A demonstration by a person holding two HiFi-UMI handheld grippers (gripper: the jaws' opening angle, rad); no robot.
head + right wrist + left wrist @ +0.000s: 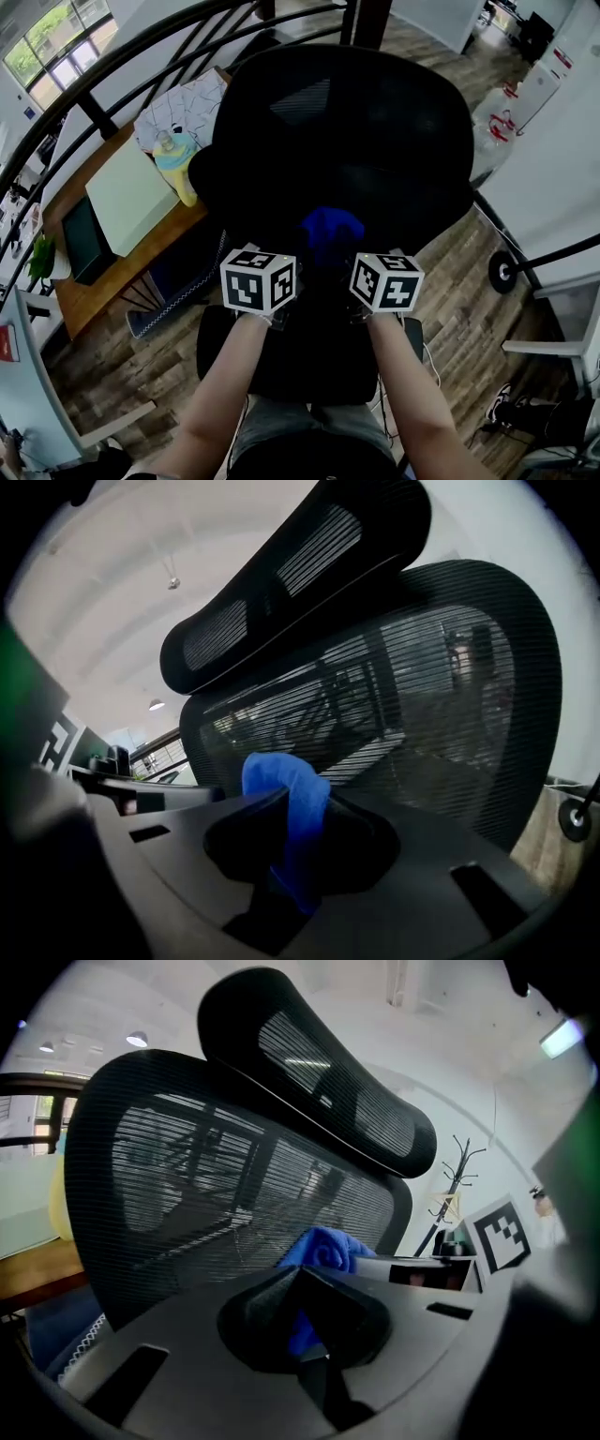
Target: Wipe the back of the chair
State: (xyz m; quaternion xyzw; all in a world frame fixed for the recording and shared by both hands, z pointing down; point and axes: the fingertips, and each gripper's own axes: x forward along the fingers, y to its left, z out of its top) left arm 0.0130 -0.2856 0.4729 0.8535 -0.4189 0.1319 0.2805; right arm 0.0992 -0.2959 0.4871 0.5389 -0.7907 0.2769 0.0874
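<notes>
Fingers [258, 1309] of left gripper [302, 1321] and right gripper [296, 841] clamp the blue cloth [281, 778].

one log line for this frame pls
left gripper: shut on blue cloth | right gripper: shut on blue cloth | cloth: bunched between both grippers, at lower chair back | contact: unclear

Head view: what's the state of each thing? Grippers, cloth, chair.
Left hand-held gripper: shut on blue cloth.
Right hand-held gripper: shut on the same blue cloth.
Blue cloth: bunched, held by both at the chair back.
Chair back: upright, headrest on top.
</notes>
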